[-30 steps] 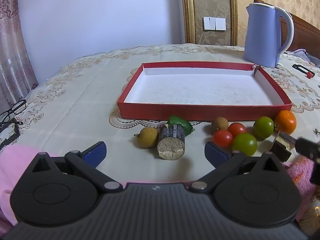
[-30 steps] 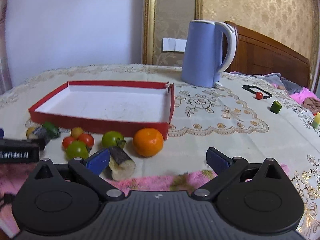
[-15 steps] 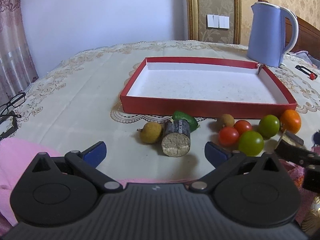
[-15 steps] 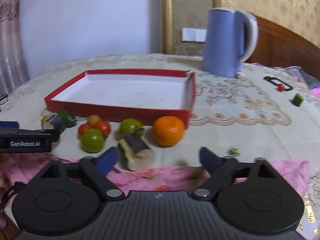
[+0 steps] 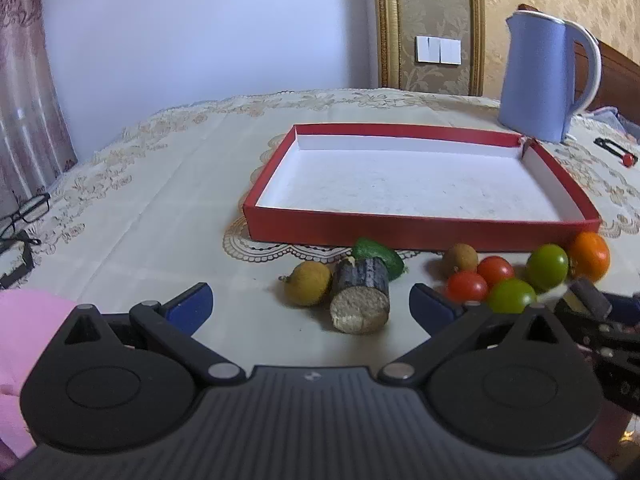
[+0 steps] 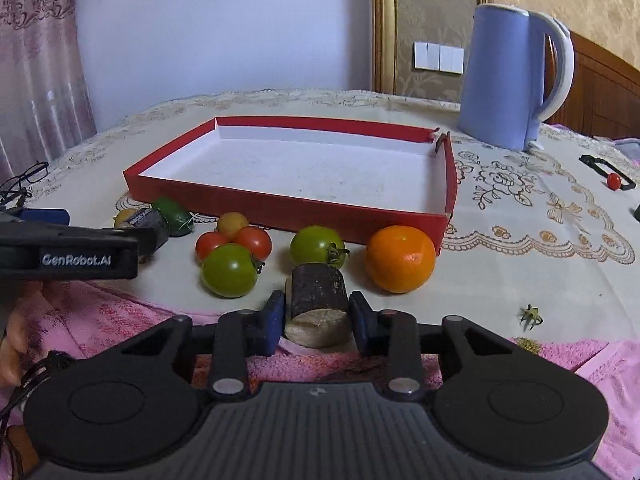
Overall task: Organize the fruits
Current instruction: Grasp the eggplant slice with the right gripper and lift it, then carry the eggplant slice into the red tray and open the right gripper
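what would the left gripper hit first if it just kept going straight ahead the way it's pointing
Most likely the dark-skinned cut chunk lying just ahead between the open fingers of the left gripper, with the yellow fruit beside it. Behind them stands the near wall of the red tray. Depth is hard to judge.

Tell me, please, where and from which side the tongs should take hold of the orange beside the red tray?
Grip the orange across its widest middle, coming from the near side with the fingers to its left and right. It is round and sits close to the red tray's front corner, so the far side is blocked; the sides look free.
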Demonstrator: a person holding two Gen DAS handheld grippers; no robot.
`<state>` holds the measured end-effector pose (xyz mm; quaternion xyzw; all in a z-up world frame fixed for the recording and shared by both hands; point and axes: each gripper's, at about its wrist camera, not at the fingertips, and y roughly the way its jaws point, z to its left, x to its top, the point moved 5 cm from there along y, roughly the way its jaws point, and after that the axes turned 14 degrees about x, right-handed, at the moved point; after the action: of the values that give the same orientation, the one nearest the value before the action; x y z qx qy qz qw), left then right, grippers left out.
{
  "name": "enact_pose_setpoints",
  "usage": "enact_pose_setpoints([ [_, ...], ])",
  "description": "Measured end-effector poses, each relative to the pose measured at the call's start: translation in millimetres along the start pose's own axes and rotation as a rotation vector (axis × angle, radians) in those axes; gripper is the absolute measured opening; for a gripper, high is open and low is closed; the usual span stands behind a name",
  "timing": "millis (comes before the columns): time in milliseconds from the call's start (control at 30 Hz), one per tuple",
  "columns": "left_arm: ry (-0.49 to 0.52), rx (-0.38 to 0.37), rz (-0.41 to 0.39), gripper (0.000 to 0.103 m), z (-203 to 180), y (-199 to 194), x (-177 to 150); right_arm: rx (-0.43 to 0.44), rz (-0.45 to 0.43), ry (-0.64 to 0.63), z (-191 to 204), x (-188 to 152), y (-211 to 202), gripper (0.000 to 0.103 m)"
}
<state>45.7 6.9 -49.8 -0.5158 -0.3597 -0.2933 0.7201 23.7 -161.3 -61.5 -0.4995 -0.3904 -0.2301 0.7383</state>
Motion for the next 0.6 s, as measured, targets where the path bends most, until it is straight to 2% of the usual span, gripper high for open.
enact_pose_setpoints([
  [167,-0.022,-0.007,0.023,0.103,3,9,-2,0.013,-0.039,0.022,-6,9,-12,0.034],
  [367,-0.021,-0.019,0.044,0.103,3,14,-5,-0.054,-0.157,-0.036,-19,57,-20,0.033],
  [433,-0.026,-0.017,0.039,0.103,5,13,-5,-0.088,-0.144,-0.059,-29,73,-4,0.033],
  [500,-0.027,-0.013,0.038,0.103,6,13,-5,-0.083,-0.119,-0.045,-41,84,12,0.033],
  [600,-0.029,-0.015,0.043,0.103,8,14,-6,-0.087,-0.039,-0.017,-56,93,48,0.033],
])
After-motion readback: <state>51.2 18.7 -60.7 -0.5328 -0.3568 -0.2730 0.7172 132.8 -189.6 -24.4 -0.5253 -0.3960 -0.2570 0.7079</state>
